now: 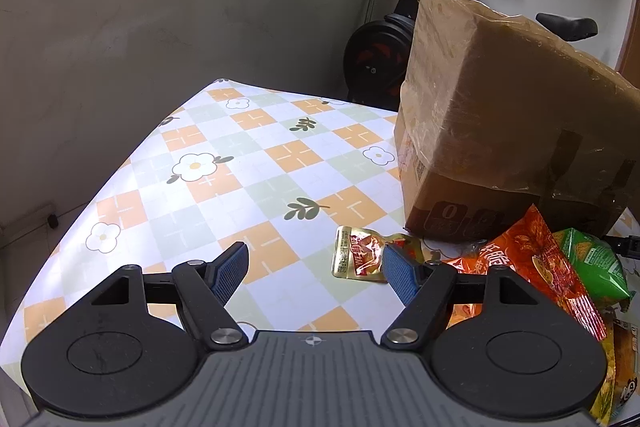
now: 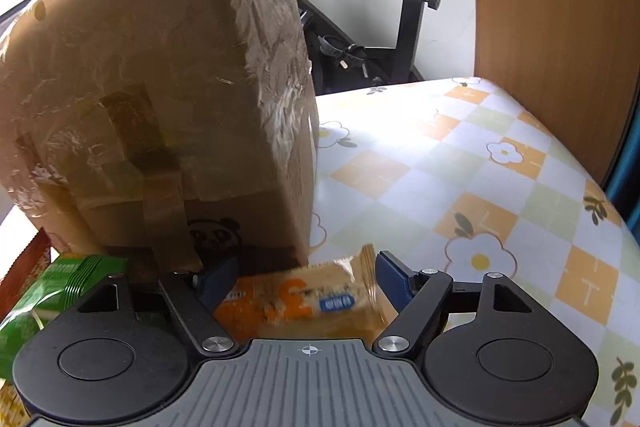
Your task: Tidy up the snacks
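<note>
The taped cardboard box (image 2: 160,87) hides its inside. Both claws gape wide: gold packet (image 1: 360,257) beside the left gripper (image 1: 314,273), orange packet (image 2: 304,301) between the right gripper (image 2: 306,281).

From the left wrist we look low across the tabletop (image 1: 256,163) toward the grey wall, the cardboard box (image 1: 500,115) at right. From the right wrist we sit close against that box (image 2: 160,87). Both views share box, tabletop and exercise bike (image 1: 384,51).

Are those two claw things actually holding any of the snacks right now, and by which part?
No. The left gripper is open over the table, holding nothing. The right gripper is open around an orange snack packet, with gaps both sides, so not gripped.
</note>
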A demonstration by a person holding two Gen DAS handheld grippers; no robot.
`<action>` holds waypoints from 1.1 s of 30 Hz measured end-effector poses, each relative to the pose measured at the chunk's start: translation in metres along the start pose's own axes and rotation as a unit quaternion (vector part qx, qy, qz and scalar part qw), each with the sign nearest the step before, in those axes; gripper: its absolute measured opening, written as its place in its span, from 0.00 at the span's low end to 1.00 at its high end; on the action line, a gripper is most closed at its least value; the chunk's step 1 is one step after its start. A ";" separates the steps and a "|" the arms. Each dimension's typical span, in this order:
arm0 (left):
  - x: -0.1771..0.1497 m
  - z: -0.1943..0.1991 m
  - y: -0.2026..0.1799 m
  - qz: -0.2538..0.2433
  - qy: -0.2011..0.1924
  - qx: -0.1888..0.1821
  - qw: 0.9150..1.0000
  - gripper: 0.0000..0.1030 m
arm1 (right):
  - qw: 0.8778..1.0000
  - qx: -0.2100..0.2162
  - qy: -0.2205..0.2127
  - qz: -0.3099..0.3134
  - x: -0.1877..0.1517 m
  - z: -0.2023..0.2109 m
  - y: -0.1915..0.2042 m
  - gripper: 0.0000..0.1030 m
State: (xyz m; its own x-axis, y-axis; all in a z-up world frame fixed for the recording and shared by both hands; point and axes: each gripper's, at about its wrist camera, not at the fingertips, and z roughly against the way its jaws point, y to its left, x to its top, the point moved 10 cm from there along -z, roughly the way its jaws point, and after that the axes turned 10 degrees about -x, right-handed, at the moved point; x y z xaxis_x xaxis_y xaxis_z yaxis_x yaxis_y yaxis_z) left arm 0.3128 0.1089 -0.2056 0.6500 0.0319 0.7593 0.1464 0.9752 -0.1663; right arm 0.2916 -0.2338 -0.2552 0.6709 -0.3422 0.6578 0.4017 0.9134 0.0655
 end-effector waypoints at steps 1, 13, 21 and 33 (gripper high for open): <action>-0.001 -0.001 0.000 0.002 0.001 -0.001 1.000 0.74 | 1.000 -0.004 0.009 -0.003 0.000 -0.004 0.002 0.74; -0.005 -0.006 0.001 0.011 0.005 -0.005 1.000 0.73 | 1.000 -0.026 0.013 0.010 -0.009 -0.015 -0.006 0.82; -0.015 -0.012 -0.005 0.016 0.012 -0.015 1.000 0.73 | 0.999 -0.045 0.013 -0.024 -0.024 -0.004 -0.050 0.83; -0.018 -0.013 -0.005 0.021 0.015 -0.014 1.000 0.73 | 0.995 -0.022 0.029 -0.091 -0.044 0.029 -0.067 0.77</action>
State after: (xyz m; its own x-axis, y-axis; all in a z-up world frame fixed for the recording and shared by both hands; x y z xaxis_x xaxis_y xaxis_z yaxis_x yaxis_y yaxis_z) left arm 0.3101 0.1001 -0.2268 0.6779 0.0650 0.7323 0.1392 0.9667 -0.2146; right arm 0.2171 -0.2732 -0.2668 0.6196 -0.5144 0.5929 0.5453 0.8254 0.1463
